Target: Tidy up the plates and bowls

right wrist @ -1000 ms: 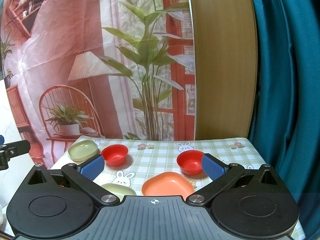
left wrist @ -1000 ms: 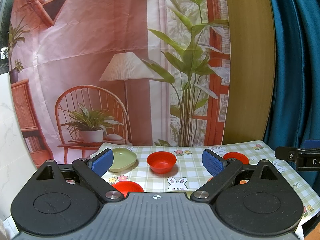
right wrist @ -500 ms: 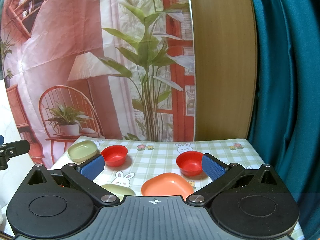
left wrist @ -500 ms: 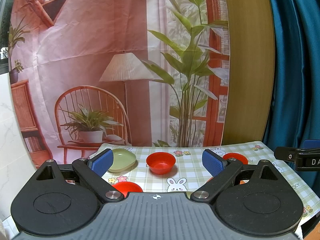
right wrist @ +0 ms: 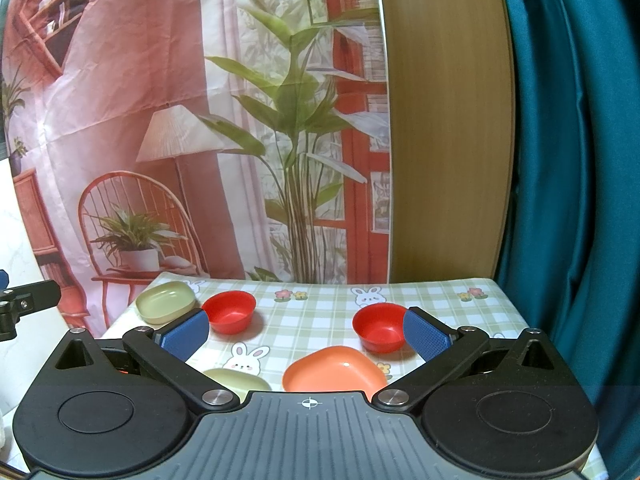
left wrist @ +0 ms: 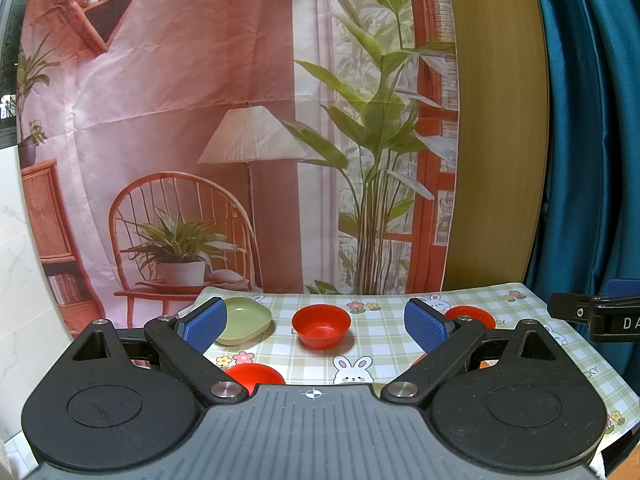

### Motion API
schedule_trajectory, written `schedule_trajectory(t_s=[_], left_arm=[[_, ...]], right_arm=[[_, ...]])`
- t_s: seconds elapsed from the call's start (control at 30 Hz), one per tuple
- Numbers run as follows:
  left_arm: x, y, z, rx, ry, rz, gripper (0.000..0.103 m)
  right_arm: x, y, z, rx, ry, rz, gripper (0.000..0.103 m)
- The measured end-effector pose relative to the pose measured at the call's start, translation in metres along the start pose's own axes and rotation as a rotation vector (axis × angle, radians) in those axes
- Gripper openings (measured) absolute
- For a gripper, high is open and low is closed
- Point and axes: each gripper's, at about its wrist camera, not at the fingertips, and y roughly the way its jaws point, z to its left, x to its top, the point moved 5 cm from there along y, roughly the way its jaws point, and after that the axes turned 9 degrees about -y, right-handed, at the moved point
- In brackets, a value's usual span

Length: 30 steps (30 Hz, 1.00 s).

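Note:
On the checked tablecloth (right wrist: pixel 320 312) stand three red bowls: one mid-left (right wrist: pixel 229 312) (left wrist: pixel 321 326), one on the right (right wrist: pixel 380 328) (left wrist: pixel 470 316), and one near the front left (left wrist: pixel 254 376). A green plate (right wrist: pixel 165 302) (left wrist: pixel 242 320) lies at the far left, a second green plate (right wrist: pixel 236 382) near the front, and an orange plate (right wrist: pixel 334 374) beside it. My left gripper (left wrist: pixel 314 326) is open and empty above the table's front. My right gripper (right wrist: pixel 306 334) is open and empty, above the orange plate.
A printed backdrop (left wrist: pixel 240 120) hangs behind the table, with a wooden panel (right wrist: pixel 444 120) and a teal curtain (right wrist: pixel 568 160) to the right. The right gripper's side (left wrist: pixel 596 316) shows at the left view's right edge.
Both grippers have drifted very slightly; the dishes have not moved.

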Motion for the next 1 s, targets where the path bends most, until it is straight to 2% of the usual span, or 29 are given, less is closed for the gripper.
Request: schedule_trajectory(t_s=[0.6, 0.9, 1.0], left_arm=[[0.006, 0.006, 0.003, 0.021, -0.007, -0.002, 0.097], [0.028, 0.039, 0.022, 0.101, 0.026, -0.032, 0.097], [0.033, 0.053, 0.03, 0.116, 0.024, -0.042, 0.097]], right_arm=[[0.003, 0.004, -0.001, 0.017, 0.004, -0.013, 0.103], [0.03, 0.032, -0.011, 0.067, 0.024, -0.087, 0.103], [0.034, 0.048, -0.012, 0.057, 0.015, -0.104, 0.103]])
